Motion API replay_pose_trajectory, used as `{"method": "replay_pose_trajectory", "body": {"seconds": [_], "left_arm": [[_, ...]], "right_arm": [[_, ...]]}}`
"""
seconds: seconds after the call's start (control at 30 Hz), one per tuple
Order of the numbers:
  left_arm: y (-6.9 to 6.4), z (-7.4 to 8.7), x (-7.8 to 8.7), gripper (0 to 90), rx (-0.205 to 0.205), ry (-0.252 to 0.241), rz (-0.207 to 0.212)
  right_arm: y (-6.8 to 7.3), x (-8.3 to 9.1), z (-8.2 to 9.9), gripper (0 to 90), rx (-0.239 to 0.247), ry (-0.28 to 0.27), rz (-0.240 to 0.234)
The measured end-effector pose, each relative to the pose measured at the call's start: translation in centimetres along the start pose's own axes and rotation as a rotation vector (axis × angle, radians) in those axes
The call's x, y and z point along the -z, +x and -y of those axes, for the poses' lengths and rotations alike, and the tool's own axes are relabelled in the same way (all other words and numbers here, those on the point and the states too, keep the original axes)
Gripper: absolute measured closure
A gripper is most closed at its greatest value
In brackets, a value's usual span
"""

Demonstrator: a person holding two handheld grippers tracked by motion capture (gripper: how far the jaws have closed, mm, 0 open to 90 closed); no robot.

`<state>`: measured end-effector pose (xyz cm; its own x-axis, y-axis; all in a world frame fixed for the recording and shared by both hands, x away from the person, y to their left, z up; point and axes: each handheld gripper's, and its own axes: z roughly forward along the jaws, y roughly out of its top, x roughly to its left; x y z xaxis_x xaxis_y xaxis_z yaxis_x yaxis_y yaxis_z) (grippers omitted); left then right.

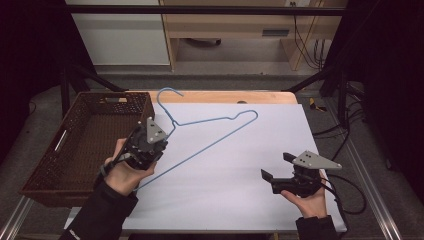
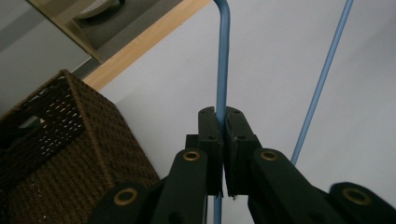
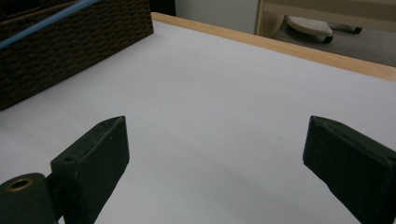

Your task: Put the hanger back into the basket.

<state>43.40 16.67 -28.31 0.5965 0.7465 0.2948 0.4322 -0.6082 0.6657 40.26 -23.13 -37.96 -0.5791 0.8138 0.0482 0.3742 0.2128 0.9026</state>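
Note:
A blue wire hanger (image 1: pixel 210 144) is held over the white table sheet (image 1: pixel 240 200), its hook toward the far edge near the basket. My left gripper (image 1: pixel 161 136) is shut on the wire just below the hook's neck. In the left gripper view the jaws (image 2: pixel 221 119) pinch the blue hanger wire (image 2: pixel 223 56), and a second wire of the hanger runs past on the right. My right gripper (image 1: pixel 276 165) is at the near right of the sheet, open and holding nothing. The right gripper view shows its gripper (image 3: pixel 215 135) spread wide above the bare sheet.
A dark brown wicker basket (image 1: pixel 50 165) stands at the table's left edge, seen too as the basket (image 2: pixel 56 154) and the basket (image 3: pixel 70 42). The wooden table edge (image 1: pixel 225 96) runs along the far side. Cables trail beyond the right side.

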Motion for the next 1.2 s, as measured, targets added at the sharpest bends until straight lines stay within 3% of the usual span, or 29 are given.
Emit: {"method": "replay_pose_trajectory", "body": {"seconds": [0.1,0.23,0.27,0.47,0.6,0.63,1.2], "left_arm": [[1.7,-0.2,0.8,86.8,0.030,-0.003,-0.022],[3.2,-0.2,1.4,86.8,0.052,-0.006,-0.018],[4.1,-0.1,1.9,86.8,0.061,-0.007,-0.025],[5.9,0.3,3.1,86.8,0.089,-0.017,-0.039],[7.0,0.6,4.2,86.8,0.110,-0.028,-0.070],[7.7,0.8,4.5,86.9,0.128,-0.051,-0.083],[12.8,3.8,5.9,86.8,0.213,0.000,-0.190]], "right_arm": [[0.0,-0.1,0.0,7.7,0.001,0.002,-0.002],[-0.1,-0.1,0.1,7.5,-0.005,0.006,0.002],[-0.2,-0.1,0.2,7.4,-0.011,0.002,0.002],[-0.4,-0.1,0.3,7.2,-0.014,0.002,0.008],[-0.4,-0.1,0.3,7.1,-0.014,0.003,0.009],[-0.4,-0.2,0.3,7.0,-0.017,0.003,0.008],[-0.6,-0.3,0.5,6.5,-0.017,0.009,0.015]]}}
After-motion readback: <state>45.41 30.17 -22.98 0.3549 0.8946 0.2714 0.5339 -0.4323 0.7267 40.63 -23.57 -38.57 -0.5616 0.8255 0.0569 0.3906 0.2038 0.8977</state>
